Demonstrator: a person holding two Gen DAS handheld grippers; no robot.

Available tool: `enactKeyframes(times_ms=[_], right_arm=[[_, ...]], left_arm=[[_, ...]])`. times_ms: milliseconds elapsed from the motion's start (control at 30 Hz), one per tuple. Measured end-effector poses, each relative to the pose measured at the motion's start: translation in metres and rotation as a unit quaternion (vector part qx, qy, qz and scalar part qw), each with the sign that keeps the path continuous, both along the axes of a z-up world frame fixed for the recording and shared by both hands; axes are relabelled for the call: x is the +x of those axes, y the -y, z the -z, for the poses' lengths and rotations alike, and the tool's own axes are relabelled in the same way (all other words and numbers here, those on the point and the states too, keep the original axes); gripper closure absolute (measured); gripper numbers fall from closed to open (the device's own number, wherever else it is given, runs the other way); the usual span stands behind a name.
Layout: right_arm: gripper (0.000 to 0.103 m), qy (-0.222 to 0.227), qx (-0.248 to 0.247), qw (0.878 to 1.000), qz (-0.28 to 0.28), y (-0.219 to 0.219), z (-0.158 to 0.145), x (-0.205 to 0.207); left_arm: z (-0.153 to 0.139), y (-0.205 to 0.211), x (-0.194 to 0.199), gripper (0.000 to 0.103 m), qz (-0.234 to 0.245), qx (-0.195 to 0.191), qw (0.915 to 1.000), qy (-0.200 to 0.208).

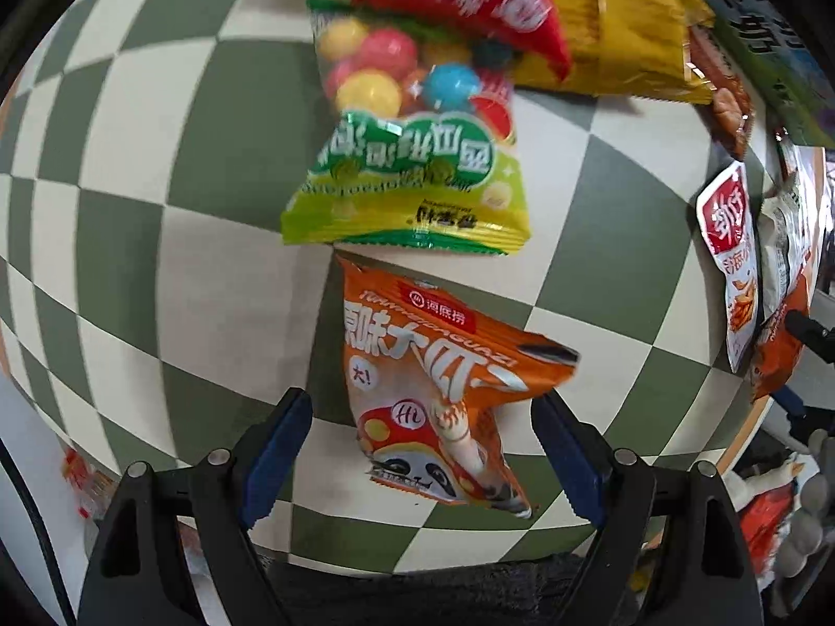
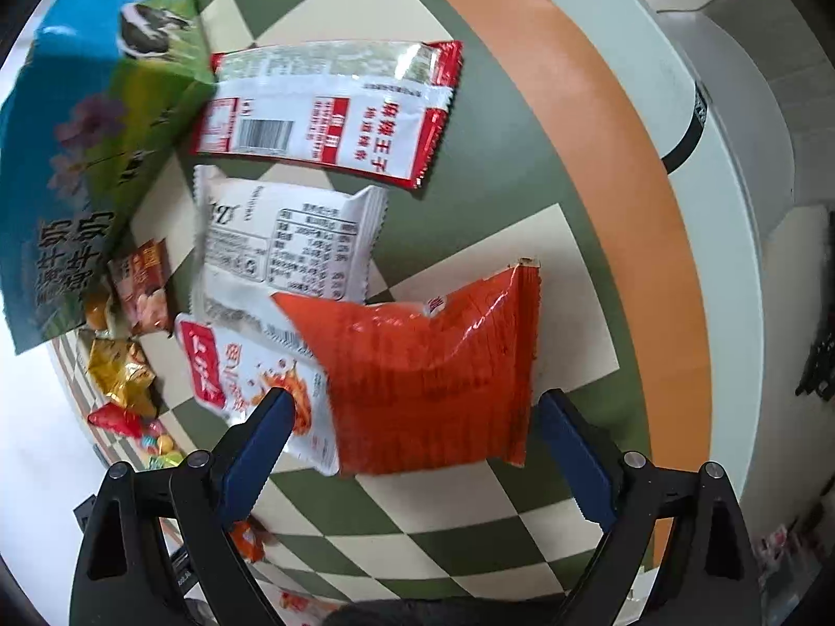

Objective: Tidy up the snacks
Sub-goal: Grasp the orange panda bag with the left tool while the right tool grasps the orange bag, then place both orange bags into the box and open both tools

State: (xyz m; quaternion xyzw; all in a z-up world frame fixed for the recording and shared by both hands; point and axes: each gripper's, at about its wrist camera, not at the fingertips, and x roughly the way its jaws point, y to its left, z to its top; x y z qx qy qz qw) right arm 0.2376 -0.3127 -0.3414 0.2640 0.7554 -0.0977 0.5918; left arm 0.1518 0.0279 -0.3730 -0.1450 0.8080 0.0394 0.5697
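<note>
Orange sunflower-seed packet [image 1: 433, 391] lies flat on the checkered bench [image 1: 156, 240], in the near middle of the left wrist view. Left tool [image 1: 422, 448] hangs over it, blue pads spread wide to either side of the packet's near half; the right pad sits close to the packet's crumpled edge, contact not clear, nothing gripped. Just beyond the packet, a green bag of coloured candy balls [image 1: 407, 146]; farther still, a red bag [image 1: 464, 5] overlapping it and a yellow bag [image 1: 621, 26] to the right.

In the right wrist view, an orange-red snack bag [image 2: 433, 381] lies between the wide-spread pads of the right tool [image 2: 417, 438], not clamped. It overlaps a white packet with red label [image 2: 245, 375] on its left, whose near edge passes behind the left pad. Beyond these, a white packet showing its nutrition table [image 2: 287, 240], then a long red-and-white wrapper with barcode [image 2: 334, 109]. Far left stands a milk carton with cow print [image 2: 94, 120]; small gold and red packets [image 2: 122, 370] lie near its base. An orange band [image 2: 616, 167] rims the bench at right.
</note>
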Motion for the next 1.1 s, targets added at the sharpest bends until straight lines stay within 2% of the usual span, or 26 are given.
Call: enactKeyframes(times_ms=[100,133,233,267,300,467,633,700,967,1100], right_arm=[[0.009,-0.003,-0.004,1.0,0.001,0.0,0.006,-0.001],[0.013,-0.004,-0.006,1.0,0.001,0.001,0.007,-0.001],[0.022,-0.009,-0.008,1.0,0.005,0.003,0.011,-0.002],[0.023,-0.008,-0.007,1.0,0.005,0.003,0.013,-0.001],[0.024,-0.006,-0.007,1.0,0.005,0.002,0.013,-0.001],[0.04,0.005,-0.029,1.0,-0.009,0.0,0.009,-0.003],[0.042,0.014,-0.032,0.999,-0.017,-0.01,0.001,-0.008],[0.043,0.02,-0.031,0.999,-0.02,-0.016,-0.005,-0.011],[0.043,0.06,0.0,0.997,-0.052,-0.052,-0.048,-0.021],[0.043,0.088,0.025,0.993,-0.07,-0.075,-0.079,-0.019]], left_arm=[[0.01,0.0,-0.005,0.017,-0.01,-0.01,0.9999,-0.006],[0.011,-0.001,-0.006,0.018,-0.011,-0.01,0.9999,-0.005],[0.008,-0.001,-0.011,0.038,-0.002,0.009,0.9999,0.009],[0.007,0.0,-0.011,0.051,0.006,0.012,0.9998,0.012],[0.005,0.002,-0.011,0.054,0.015,0.015,0.9997,0.014],[-0.005,0.02,-0.021,0.056,0.041,0.025,0.9983,0.032],[-0.021,0.041,-0.022,0.057,0.063,0.025,0.9964,0.051],[-0.03,0.035,-0.019,0.057,0.073,0.022,0.995,0.064],[-0.095,0.061,-0.009,0.057,0.116,0.003,0.9833,0.14],[-0.151,0.067,0.038,0.057,0.127,-0.011,0.9754,0.18]])
